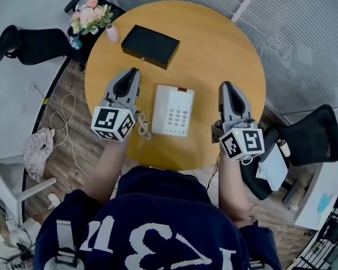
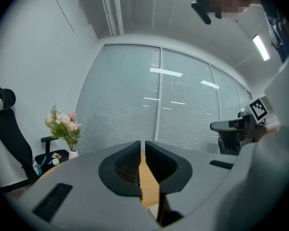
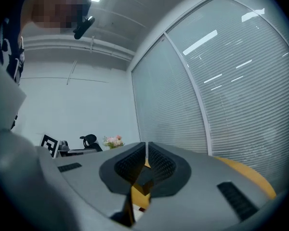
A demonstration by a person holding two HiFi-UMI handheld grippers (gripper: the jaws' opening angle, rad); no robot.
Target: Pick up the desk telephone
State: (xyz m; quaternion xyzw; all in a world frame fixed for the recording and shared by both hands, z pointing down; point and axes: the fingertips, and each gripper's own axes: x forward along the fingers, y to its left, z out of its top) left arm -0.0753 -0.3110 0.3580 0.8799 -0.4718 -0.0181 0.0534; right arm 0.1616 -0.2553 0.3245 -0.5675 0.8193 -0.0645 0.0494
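A white desk telephone [image 1: 173,110] with a keypad lies flat on the round wooden table [image 1: 214,44], its coiled cord [image 1: 143,125] trailing at its left side. My left gripper [image 1: 132,75] hovers just left of the phone, jaws shut and empty. My right gripper [image 1: 226,89] hovers just right of the phone, likewise shut with nothing in it. In the left gripper view the shut jaws [image 2: 141,163] point level across the tabletop. In the right gripper view the shut jaws [image 3: 146,163] point level too, with a sliver of the black box beyond them.
A black box [image 1: 150,46] lies at the table's far side. A vase of flowers [image 1: 90,16] and a pink cup [image 1: 112,33] stand at the far left edge. Black office chairs [image 1: 31,43] stand left and right of the table [image 1: 310,136]. Window blinds [image 2: 159,100] fill the background.
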